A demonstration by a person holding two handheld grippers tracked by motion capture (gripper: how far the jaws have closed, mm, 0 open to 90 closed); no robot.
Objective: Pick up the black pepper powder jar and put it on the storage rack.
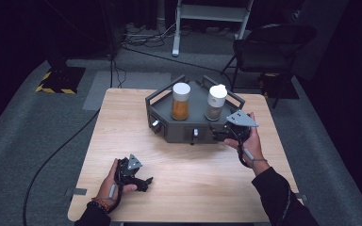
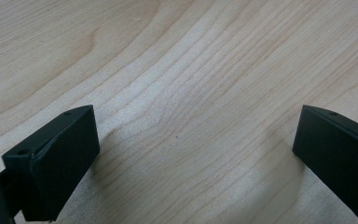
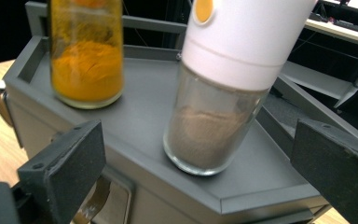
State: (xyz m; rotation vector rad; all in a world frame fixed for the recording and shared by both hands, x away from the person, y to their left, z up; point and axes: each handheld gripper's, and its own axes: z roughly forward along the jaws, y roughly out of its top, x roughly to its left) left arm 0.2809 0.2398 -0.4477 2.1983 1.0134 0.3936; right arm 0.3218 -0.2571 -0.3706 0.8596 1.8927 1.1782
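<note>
**Clerk:** Right gripper [image 1: 222,131]: jaws spread wide, nothing clamped between them. It sits at the front right corner of the grey rack [image 1: 169,123], just short of the brown spice jar [image 1: 215,102]. Left gripper [image 1: 141,181]: jaws parted as well, holding nothing, lying low on the wood well in front of the rack and to its left.

**Checker:** Start from the biggest item, please.

**Clerk:** Wooden table [image 1: 188,188]: pale top, rounded corners; bare wood runs from the rack's front face to the near edge. Narrower bare strips lie left and right of the rack.

**Checker:** And the rack itself?

**Clerk:** Grey, angular, standing at the table's far side. Low rails edge its deck at the back and both sides; the front edge looks unrailed. Small metal pulls show on its front face.

**Checker:** Contents?

**Clerk:** Two jars, both upright on the rack's deck. Orange spice jar [image 1: 180,101]: left part of the deck, white cap. Brown spice jar: right part of the deck, taller white cap, near the front right edge. The pair stand apart, with open deck between them.

**Checker:** Clearance at the brown jar?

**Clerk:** In the right gripper view it [image 3: 216,126] stands beyond the two black jaws, level with the gap between them, neither pad touching the glass. Free deck shows on both flanks.
</note>
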